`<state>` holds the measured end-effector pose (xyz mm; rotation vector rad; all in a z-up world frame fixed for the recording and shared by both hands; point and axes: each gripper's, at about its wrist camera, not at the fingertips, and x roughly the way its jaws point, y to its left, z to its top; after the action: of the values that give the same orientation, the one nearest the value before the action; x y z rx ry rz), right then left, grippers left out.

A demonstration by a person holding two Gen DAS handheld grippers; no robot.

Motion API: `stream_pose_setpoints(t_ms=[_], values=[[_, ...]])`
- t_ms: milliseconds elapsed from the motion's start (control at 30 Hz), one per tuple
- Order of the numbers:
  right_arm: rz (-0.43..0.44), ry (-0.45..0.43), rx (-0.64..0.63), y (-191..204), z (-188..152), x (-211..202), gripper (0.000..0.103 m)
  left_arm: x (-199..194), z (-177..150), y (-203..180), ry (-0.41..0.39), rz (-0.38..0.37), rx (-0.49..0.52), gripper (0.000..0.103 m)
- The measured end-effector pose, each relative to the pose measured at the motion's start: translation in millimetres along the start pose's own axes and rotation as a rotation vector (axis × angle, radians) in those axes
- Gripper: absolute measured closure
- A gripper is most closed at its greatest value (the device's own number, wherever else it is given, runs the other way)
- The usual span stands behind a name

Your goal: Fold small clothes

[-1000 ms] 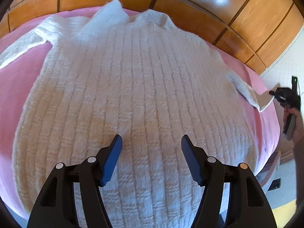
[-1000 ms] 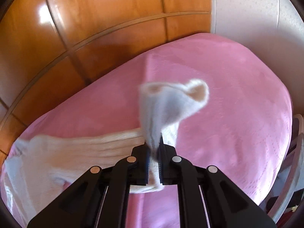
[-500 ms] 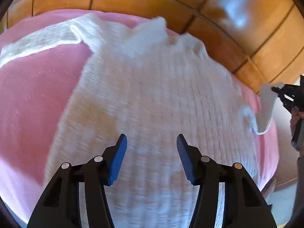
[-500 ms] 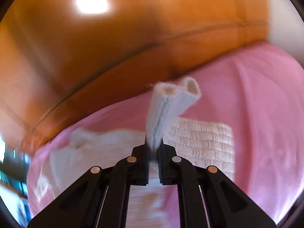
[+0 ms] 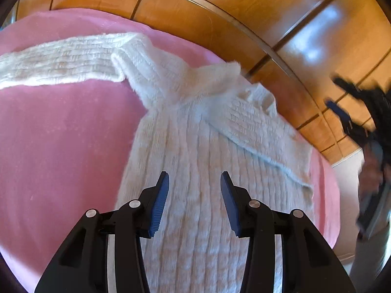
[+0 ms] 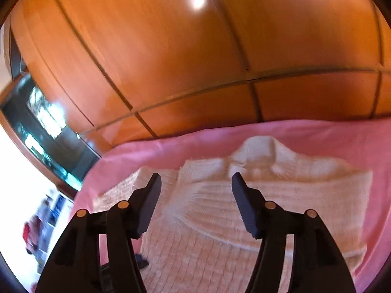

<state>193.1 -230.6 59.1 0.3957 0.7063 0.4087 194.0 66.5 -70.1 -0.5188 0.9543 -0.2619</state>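
A white ribbed knit sweater (image 5: 195,171) lies flat on a pink bed cover (image 5: 61,146). Its right sleeve (image 5: 246,127) is folded across the chest. Its left sleeve (image 5: 56,61) stretches out to the left. My left gripper (image 5: 194,195) is open and empty above the sweater's lower body. My right gripper (image 6: 195,195) is open and empty above the sweater (image 6: 232,207), and it shows blurred at the right edge of the left wrist view (image 5: 342,112). In the right wrist view the collar (image 6: 259,146) is at the far side.
A glossy wooden panelled wall (image 5: 220,19) runs behind the bed, also in the right wrist view (image 6: 195,61). A dark glass cabinet (image 6: 44,127) stands at the left. The bed's right edge (image 5: 334,195) drops off near my right hand.
My right gripper has let go of the right sleeve, which now lies folded across the chest, and has opened and pulled back. My left gripper has swung left, staying open.
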Motion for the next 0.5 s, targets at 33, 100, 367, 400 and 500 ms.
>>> stream_pose_setpoints(t_ms=[33,100,367,400,500], values=[[-0.009,-0.013,0.015,-8.9,-1.3,-5.5,0.043,3.7,4.5,1.7,0.005,-0.023,-0.018,0.061],[-0.072,-0.034,0.04,-37.1,-14.4,-27.1,0.042,15.8,12.6,1.9,0.026,-0.065,-0.039,0.061],[-0.396,0.021,0.238,-159.4,-102.6,-88.5,0.056,80.8,40.1,-10.7,0.098,-0.056,-0.12,0.061],[-0.434,0.032,0.228,-165.4,-109.8,-87.6,0.056,88.3,46.2,-11.1,0.093,-0.059,-0.139,0.061],[-0.484,0.062,0.2,-173.2,-119.5,-70.5,0.056,99.0,58.8,-18.2,0.064,-0.042,-0.149,0.061]])
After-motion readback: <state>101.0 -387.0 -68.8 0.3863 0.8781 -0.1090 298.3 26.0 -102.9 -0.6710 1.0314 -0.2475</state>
